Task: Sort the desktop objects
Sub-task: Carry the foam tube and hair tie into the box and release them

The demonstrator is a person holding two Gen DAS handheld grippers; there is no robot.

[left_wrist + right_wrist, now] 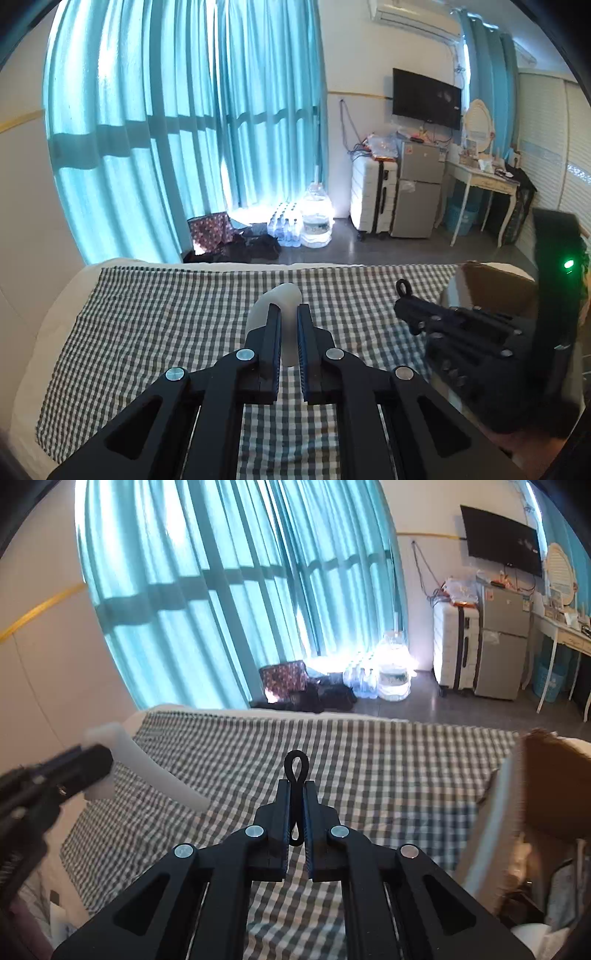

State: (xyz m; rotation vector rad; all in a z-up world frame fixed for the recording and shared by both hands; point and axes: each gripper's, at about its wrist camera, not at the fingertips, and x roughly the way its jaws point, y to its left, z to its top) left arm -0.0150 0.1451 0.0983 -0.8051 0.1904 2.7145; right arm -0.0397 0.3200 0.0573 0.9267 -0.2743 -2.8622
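Observation:
My left gripper (288, 308) is shut on a white curved plastic piece (282, 293), which sticks out past the fingertips. In the right wrist view that same white piece (147, 764) is long and bent, and it hangs from the left gripper (105, 766) above the left side of the bed. My right gripper (296, 786) is shut on a thin black elastic loop (296, 752), whose end rises above the fingertips. In the left wrist view the right gripper (400, 304) and its loop (402, 281) hover at the right. Both are held above the checked cloth (369, 768).
An open cardboard box (554, 782) stands at the right edge of the bed, also seen as the box (495, 284) behind the right gripper. Beyond the bed are teal curtains, water bottles (314, 218), a suitcase, a small fridge and a dressing table.

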